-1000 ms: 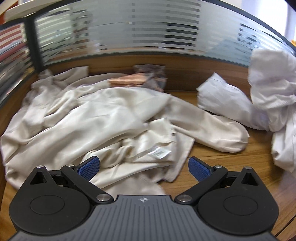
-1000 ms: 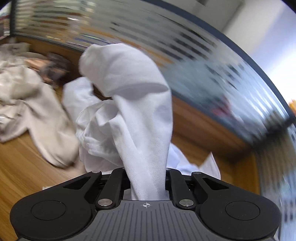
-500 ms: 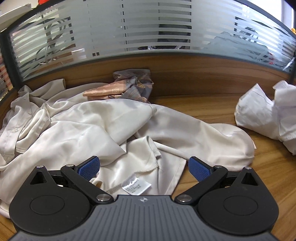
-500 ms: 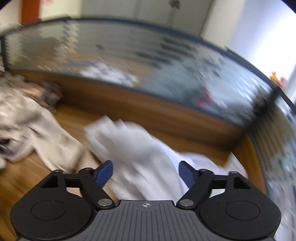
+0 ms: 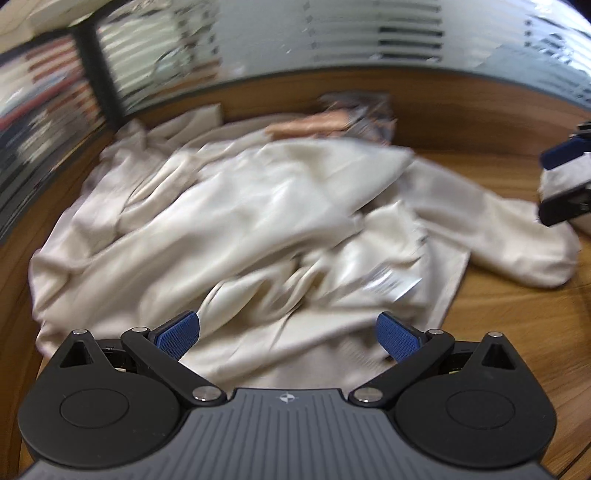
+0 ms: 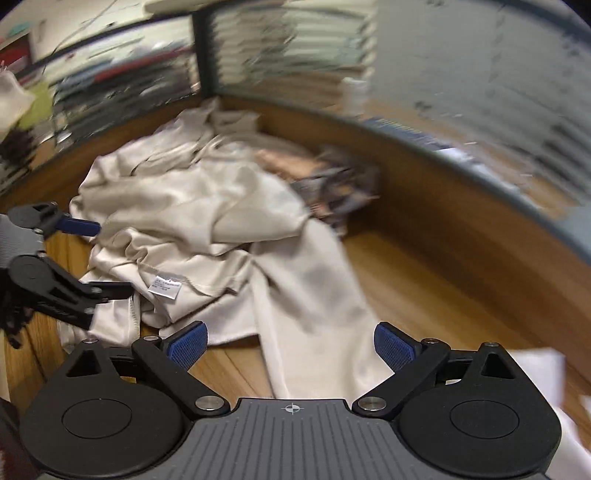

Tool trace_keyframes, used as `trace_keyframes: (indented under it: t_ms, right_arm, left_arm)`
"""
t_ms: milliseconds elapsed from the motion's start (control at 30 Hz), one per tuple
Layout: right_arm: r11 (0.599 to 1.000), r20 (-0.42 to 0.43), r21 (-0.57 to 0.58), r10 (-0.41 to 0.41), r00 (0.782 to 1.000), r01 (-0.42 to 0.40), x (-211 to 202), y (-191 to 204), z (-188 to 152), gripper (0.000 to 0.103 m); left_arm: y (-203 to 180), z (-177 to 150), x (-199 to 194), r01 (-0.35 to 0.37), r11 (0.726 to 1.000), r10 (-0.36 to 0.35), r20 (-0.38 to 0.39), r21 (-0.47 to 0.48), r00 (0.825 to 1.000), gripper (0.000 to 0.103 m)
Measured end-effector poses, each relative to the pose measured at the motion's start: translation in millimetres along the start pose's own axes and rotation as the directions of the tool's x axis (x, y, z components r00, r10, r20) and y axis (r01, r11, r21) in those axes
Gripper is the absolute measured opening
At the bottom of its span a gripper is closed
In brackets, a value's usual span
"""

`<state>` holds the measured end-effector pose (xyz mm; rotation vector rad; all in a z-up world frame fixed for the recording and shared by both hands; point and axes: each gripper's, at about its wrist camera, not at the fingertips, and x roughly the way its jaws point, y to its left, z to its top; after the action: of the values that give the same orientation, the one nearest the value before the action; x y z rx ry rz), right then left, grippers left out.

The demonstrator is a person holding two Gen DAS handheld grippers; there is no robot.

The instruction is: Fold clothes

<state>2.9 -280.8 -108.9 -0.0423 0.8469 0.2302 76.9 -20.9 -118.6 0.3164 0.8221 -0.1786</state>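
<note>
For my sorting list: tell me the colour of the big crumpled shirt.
Cream, a pale beige with a slight sheen: the shirt shows best in the right wrist view.

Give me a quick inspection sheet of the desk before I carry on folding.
Surface: wooden desk, mostly covered.
Job's things: crumpled cream satin garment, white care label showing; white cloth at the right edge.
Clutter: patterned brown and grey fabric bundle by the back wall.
Grippers: left gripper open over the garment; right gripper has just been opening, nothing between its jaws.
Cables: nothing seen.
Surroundings: frosted striped glass partition.
</note>
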Motion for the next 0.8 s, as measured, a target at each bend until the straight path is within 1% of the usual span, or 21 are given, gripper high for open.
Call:
trace_keyframes:
  t_ms: [100,200,367,500,600,667,700,767,800]
  right_arm:
    - [0.998,-0.034,-0.05,0.041,0.999,-0.043,35,-2,8,0.098]
    - [0.995,-0.05,-0.086,0.052,0.997,-0.056,58,-7,14,0.1]
    - [0.995,-0.086,-0.06,0.079,0.993,-0.085,96,-30,28,0.102]
    - [0.991,-0.112,-0.003,0.132,0.985,-0.133,118,-42,32,0.102]
    - [0.978,-0.134,0.009,0.206,0.969,-0.206,131,-36,35,0.102]
    - [0.97,-0.144,-0.033,0.233,0.962,-0.24,137,-23,37,0.102]
    - [0.966,-0.149,-0.062,0.24,0.959,-0.251,139,-16,37,0.103]
    - [0.965,-0.153,-0.117,0.217,0.964,-0.236,142,0,37,0.102]
    - [0.963,-0.155,-0.143,0.206,0.966,-0.228,142,7,37,0.098]
  left_arm:
    - [11,-10,-2,-0.036,0.999,0.036,-0.011,-0.028,0.999,0.103]
    - [19,-17,2,-0.053,0.997,0.05,-0.047,-0.053,0.998,0.103]
    - [24,-29,12,-0.056,0.994,0.046,-0.108,-0.094,0.993,0.103]
    - [19,-33,24,-0.064,0.995,0.054,-0.125,-0.081,0.991,0.103]
    - [17,-30,33,-0.076,0.994,0.068,-0.111,-0.074,0.992,0.103]
    - [17,-25,39,-0.078,0.993,0.069,-0.102,-0.084,0.992,0.103]
    - [18,-23,42,-0.076,0.993,0.067,-0.098,-0.09,0.993,0.103]
    - [20,-18,47,-0.068,0.992,0.058,-0.091,-0.103,0.994,0.103]
    - [21,-15,50,-0.061,0.992,0.052,-0.085,-0.107,0.995,0.102]
